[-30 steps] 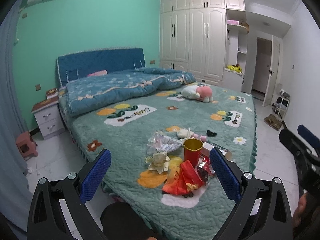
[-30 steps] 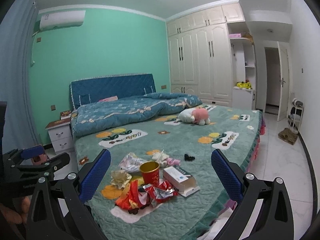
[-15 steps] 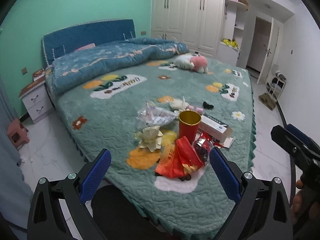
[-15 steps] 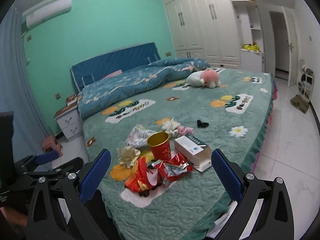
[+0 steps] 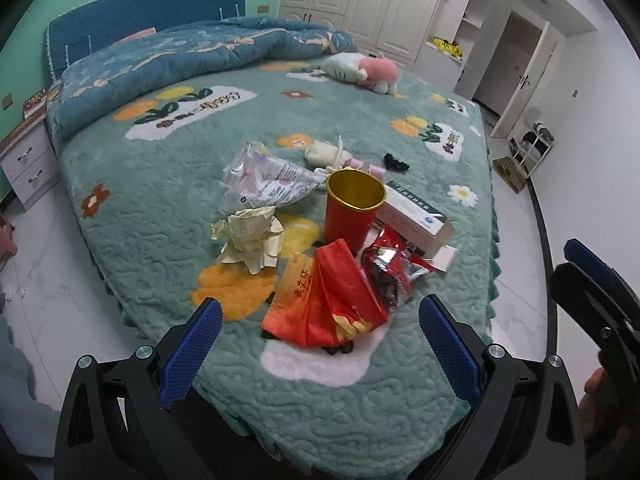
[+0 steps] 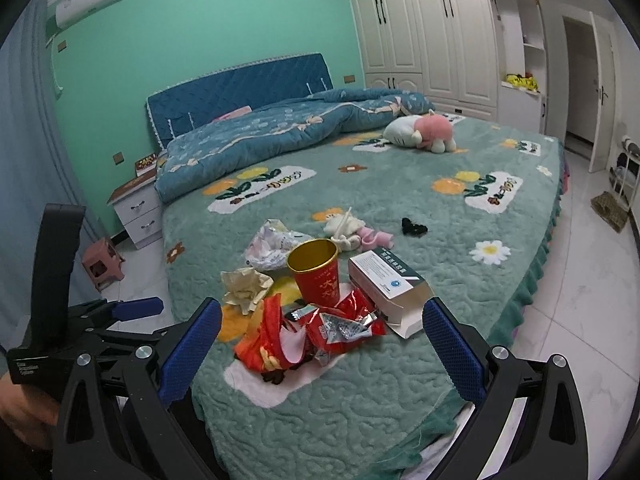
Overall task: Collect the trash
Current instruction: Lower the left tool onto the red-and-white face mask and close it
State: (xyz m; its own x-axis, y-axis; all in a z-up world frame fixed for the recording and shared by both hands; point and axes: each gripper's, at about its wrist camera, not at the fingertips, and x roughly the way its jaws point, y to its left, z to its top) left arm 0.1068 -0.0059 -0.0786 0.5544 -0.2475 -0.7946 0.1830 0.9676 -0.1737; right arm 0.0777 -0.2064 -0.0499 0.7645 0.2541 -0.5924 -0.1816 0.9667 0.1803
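A heap of trash lies near the foot corner of the bed. It holds a red cup with a gold inside, an orange-red bag, a red foil wrapper, crumpled yellowish paper, a clear plastic wrapper and a white carton. My left gripper hangs open just short of the orange-red bag. My right gripper is open too, in front of the wrappers. Nothing is held.
The green patterned bedspread carries a folded blue quilt, a plush toy, small socks and a black hair tie. White tiled floor surrounds the bed. A nightstand and pink stool stand at left.
Both grippers have moved closer to the bed and tilted down, so the trash heap looms larger. Both stay open and nothing has been taken hold of.
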